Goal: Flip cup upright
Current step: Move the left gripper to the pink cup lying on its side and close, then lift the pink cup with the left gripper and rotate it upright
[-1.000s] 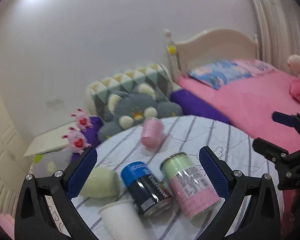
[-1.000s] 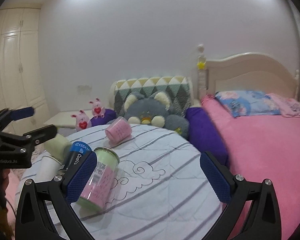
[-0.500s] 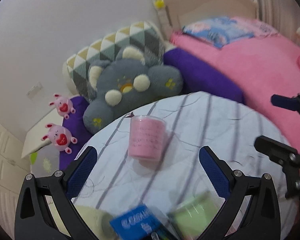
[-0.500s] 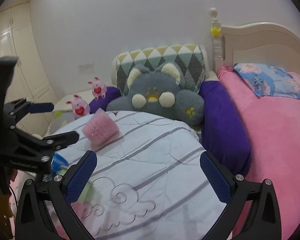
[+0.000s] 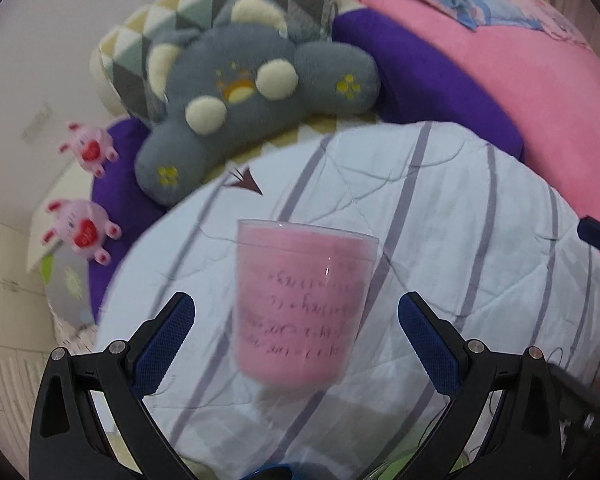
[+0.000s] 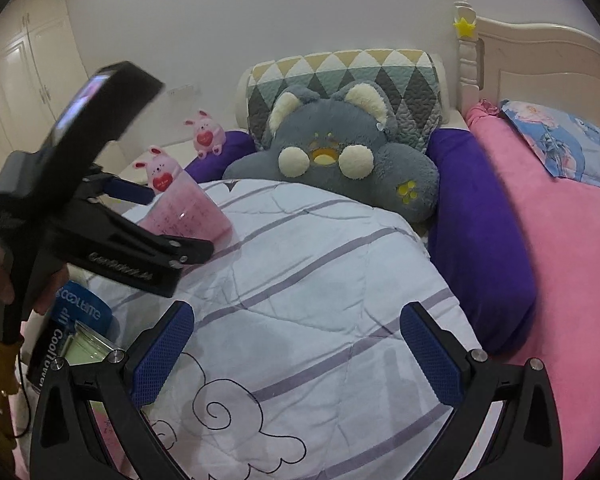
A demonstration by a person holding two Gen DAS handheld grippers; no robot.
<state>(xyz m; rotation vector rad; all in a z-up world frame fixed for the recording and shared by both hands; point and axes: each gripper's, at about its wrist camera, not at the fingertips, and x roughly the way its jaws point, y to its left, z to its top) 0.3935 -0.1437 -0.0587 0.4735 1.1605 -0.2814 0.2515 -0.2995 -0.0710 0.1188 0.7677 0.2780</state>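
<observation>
Pink cup (image 5: 304,304) — between left gripper (image 5: 296,332) fingers

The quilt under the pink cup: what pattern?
White quilt with grey-purple stripes and a black-outlined cloud drawing; clearest in the right wrist view.

The cup (image 5: 304,304) is pink with dark handwriting. The quilt (image 6: 332,280) is white with lavender stripes. The plush (image 6: 332,152) is grey with cream patches; the cushion (image 6: 340,68) wears green, grey and yellow triangles.
</observation>
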